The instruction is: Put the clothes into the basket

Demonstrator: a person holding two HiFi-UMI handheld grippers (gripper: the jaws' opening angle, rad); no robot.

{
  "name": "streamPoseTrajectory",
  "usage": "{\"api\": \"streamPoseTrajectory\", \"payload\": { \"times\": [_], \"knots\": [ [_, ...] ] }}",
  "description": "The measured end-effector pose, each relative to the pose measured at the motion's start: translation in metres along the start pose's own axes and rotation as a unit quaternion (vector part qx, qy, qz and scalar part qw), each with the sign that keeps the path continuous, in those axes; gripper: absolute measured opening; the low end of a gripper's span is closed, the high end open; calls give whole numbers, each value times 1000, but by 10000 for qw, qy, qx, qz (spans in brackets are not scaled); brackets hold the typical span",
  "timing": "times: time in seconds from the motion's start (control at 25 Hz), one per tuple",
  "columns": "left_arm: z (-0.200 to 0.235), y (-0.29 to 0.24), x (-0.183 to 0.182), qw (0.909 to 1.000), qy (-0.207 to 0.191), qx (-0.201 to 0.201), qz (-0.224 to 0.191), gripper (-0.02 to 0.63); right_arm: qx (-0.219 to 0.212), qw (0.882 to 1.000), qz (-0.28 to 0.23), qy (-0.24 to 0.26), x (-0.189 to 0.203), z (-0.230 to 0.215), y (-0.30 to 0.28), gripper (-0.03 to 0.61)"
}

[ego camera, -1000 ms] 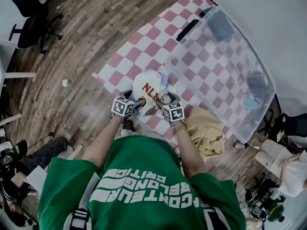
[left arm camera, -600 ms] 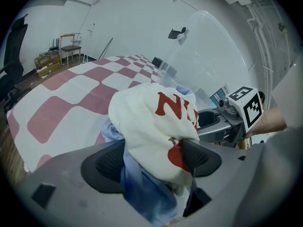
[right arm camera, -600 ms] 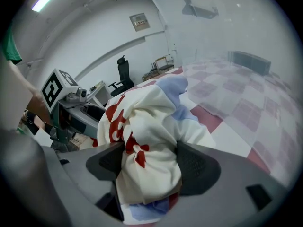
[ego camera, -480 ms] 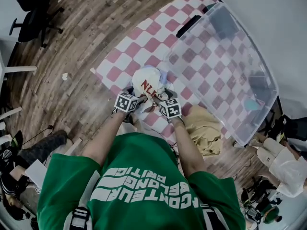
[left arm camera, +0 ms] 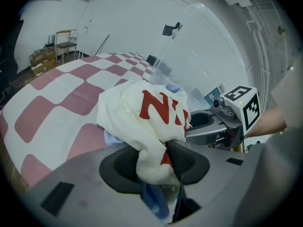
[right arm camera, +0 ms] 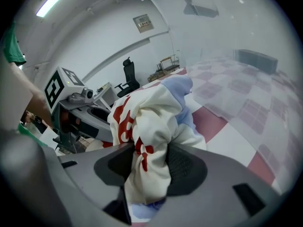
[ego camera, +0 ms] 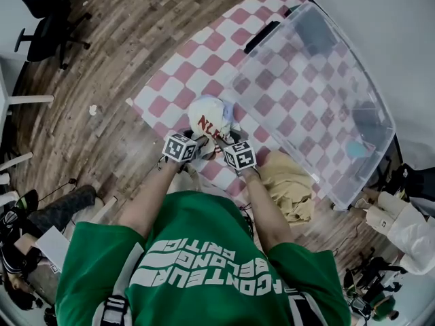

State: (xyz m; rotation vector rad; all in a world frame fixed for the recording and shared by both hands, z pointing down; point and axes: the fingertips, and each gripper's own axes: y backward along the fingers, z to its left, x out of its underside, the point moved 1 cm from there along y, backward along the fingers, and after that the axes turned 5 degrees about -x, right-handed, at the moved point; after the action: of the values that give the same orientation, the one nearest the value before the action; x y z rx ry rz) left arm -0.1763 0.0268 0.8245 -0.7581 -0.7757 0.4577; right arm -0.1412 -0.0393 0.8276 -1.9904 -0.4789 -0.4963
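"Pinching the white shirt with red lettering [ego camera: 208,116] from both sides, why two grips?"

"Likely to lift the bundle whole. The left hand-held gripper [left arm camera: 154,163] and right hand-held gripper [right arm camera: 149,167] have just been closing. Each now clamps a fold, jaws partway together. The shirt sits on the checkered mat [ego camera: 180,73] at frame centre, the clear basket [ego camera: 326,80] just upper right."

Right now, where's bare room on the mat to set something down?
Free: the checkered mat beyond the white shirt, between the wood floor and the clear bin. Crowded: the mat's near edge, where left gripper and right gripper have just been closing on the shirt, yellow cloth beside the bin.
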Motion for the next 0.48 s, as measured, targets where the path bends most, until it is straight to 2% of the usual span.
{"api": "streamPoseTrajectory", "payload": {
  "times": [0.2,0.48],
  "knots": [
    [-5,6,-4,9998,-24,-39,-214,141,-41,9997,-100,198,-6,6,8,152],
    [-9,25,-7,9986,-9,-5,-530,129,-11,9990,-279,356,-17,24,17,140]
  ]
}}
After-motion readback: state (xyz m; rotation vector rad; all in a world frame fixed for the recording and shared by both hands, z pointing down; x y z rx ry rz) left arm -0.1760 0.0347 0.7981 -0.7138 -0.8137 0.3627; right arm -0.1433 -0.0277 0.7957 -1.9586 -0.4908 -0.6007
